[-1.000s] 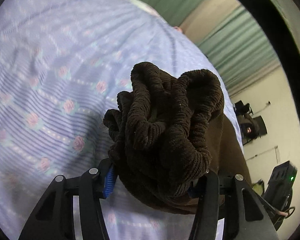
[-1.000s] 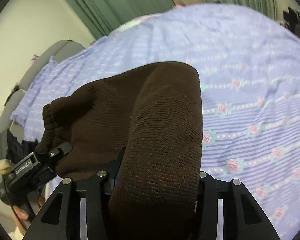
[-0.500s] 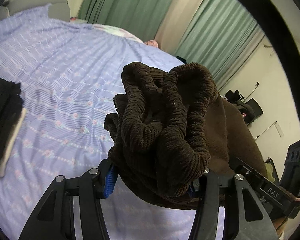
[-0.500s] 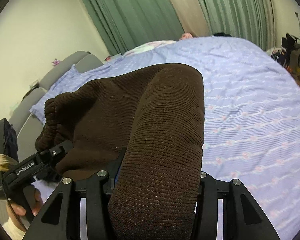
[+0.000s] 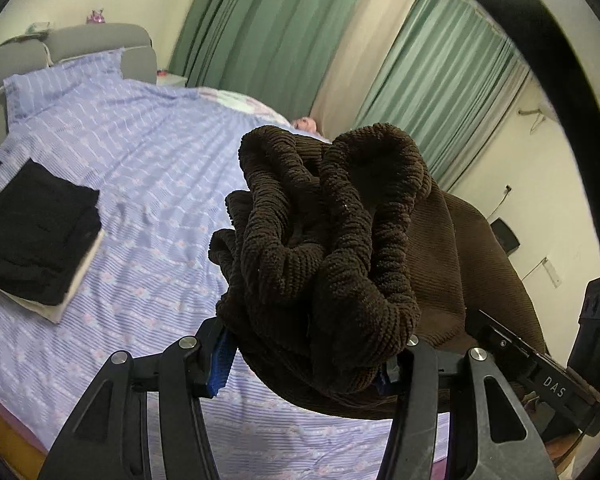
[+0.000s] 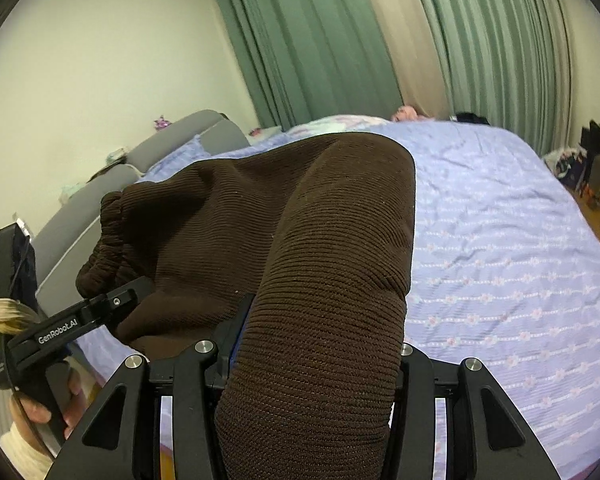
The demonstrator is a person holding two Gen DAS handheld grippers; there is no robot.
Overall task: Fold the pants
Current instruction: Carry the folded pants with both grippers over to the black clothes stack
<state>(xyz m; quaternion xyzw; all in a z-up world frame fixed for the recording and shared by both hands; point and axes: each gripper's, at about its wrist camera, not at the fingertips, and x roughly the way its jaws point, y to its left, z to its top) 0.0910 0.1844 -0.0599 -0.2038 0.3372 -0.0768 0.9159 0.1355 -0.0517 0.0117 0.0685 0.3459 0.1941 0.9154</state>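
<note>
Hanging between the two grippers, the pants [image 5: 332, 264] are off the bed [image 5: 148, 184], a brown ribbed pair held up in the air over the lilac sheet. The left gripper [image 5: 308, 364] has its jaws clamped on the bunched elastic waistband, which bulges out above them in thick folds. The right gripper [image 6: 316, 364] has its jaws closed on a smooth, doubled stretch of the same cloth; in the right view the left gripper [image 6: 100, 312] shows beside it, near the waistband's gathered edge.

The main risk, as I judge it, is the left hold: the wad is thick and springy, so some layers may slide out under a shake or a quick lowering, and the pants would drop crooked. A second risk is that the bunching hides how the legs hang, so they may land twisted or overlapped and the fold would not line up. Laying them down too far left could also cover the folded black clothes [image 5: 36, 232] stacked on a pale item on the bed.

No containers are in view, so nothing is held in one.
</note>
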